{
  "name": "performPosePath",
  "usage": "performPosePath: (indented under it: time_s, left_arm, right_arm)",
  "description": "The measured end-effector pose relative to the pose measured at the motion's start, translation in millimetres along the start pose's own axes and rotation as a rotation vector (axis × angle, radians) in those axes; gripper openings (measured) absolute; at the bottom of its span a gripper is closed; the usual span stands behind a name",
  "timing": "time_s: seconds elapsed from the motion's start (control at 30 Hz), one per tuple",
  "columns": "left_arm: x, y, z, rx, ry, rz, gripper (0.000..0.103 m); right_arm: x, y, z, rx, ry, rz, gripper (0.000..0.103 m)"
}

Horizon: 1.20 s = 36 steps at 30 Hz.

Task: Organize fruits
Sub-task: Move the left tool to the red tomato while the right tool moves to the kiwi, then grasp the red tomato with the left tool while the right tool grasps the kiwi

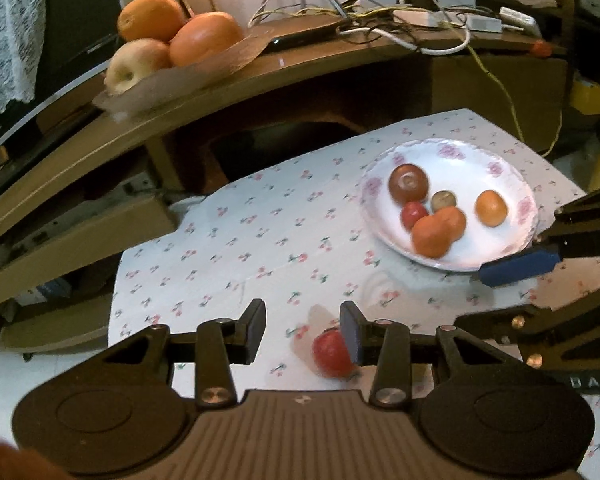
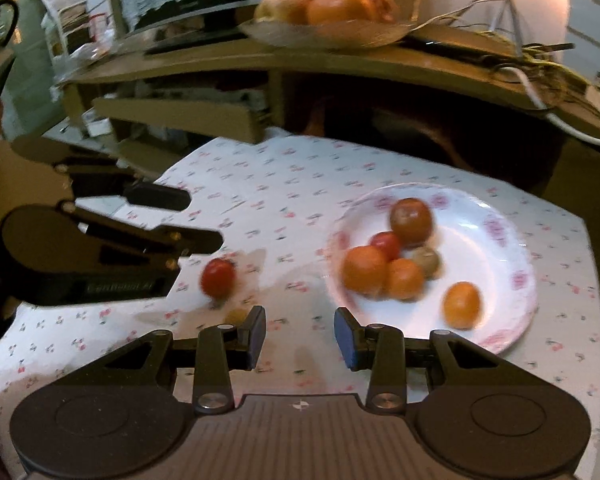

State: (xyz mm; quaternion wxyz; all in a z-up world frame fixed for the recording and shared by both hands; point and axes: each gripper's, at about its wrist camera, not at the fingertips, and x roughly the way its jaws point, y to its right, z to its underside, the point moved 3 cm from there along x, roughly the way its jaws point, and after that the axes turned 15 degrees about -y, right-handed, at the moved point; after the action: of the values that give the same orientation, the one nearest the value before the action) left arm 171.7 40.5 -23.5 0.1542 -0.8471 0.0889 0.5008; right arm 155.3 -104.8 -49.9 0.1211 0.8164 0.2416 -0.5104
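A white flowered plate (image 1: pixel 472 168) (image 2: pixel 488 264) on the cherry-print cloth holds several small fruits: orange ones (image 1: pixel 438 232), a brown-red one (image 1: pixel 408 183) and a little red one (image 1: pixel 414 215). A loose red tomato (image 1: pixel 332 354) (image 2: pixel 218 278) lies on the cloth left of the plate. My left gripper (image 1: pixel 304 332) (image 2: pixel 202 219) hovers over it, open; the tomato is beside the right pad and not clamped. My right gripper (image 2: pixel 300 336) (image 1: pixel 540 240) is open and empty at the plate's near rim. A small yellowish thing (image 2: pixel 236 315) lies by its left finger.
Behind the table stands a brown desk (image 1: pixel 340 64) with a glass dish (image 1: pixel 220 66) of large oranges and an apple, a tangle of cables (image 1: pixel 400 20) and a bright lamp. The cloth's far edge drops into a dark gap under the desk.
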Motion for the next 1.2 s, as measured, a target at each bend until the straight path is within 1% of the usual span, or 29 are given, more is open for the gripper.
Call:
performPosePath:
  time_s: [0.13, 0.47, 0.53, 0.57, 0.6, 0.63, 0.77, 0.87, 0.93, 1.07, 1.2]
  left_arm:
    - [5.7, -9.9, 5.8, -0.015, -0.019, -0.002, 0.046]
    - [14.4, -21.3, 12.2, -0.025, -0.040, 0.016, 0.047]
    - [17.6, -21.1, 13.3, -0.022, -0.048, 0.024, 0.047]
    - [20.0, -20.3, 13.9, -0.018, -0.054, 0.027, 0.047]
    - [22.7, -19.3, 14.3, -0.014, -0.060, 0.028, 0.047]
    - [25.0, -18.3, 14.5, -0.011, -0.065, 0.031, 0.047]
    - [31.3, -12.9, 12.7, 0.002, -0.069, 0.060, 0.047]
    - [30.5, -7.9, 9.2, 0.007, -0.062, 0.106, 0.047]
    - [32.2, -3.3, 8.2, 0.019, -0.065, 0.113, 0.047]
    - [36.2, 6.6, 3.6, 0.020, -0.071, 0.150, 0.049]
    - [42.1, 19.8, -0.8, 0.034, -0.082, 0.162, 0.049]
  right_arm:
    - [11.4, -11.2, -1.6, -0.031, -0.023, -0.017, 0.040]
    - [43.2, -27.7, -9.2, -0.054, -0.077, -0.056, 0.040]
    - [48.8, -30.0, -9.2, -0.058, -0.089, -0.062, 0.037]
    - [50.8, -31.3, -8.9, -0.061, -0.096, -0.064, 0.031]
    - [52.5, -32.1, -8.5, -0.064, -0.104, -0.066, 0.029]
    - [54.1, -32.3, -8.4, -0.064, -0.108, -0.066, 0.029]
    - [51.4, -29.2, -7.0, -0.050, -0.110, -0.072, 0.028]
    - [47.3, -25.2, -3.5, -0.034, -0.115, -0.065, 0.028]
    - [43.7, -21.1, -0.1, -0.016, -0.118, -0.062, 0.028]
    - [36.2, -13.6, 8.6, 0.010, -0.120, -0.050, 0.028]
    - [30.0, -5.8, 16.0, 0.032, -0.121, -0.042, 0.028]
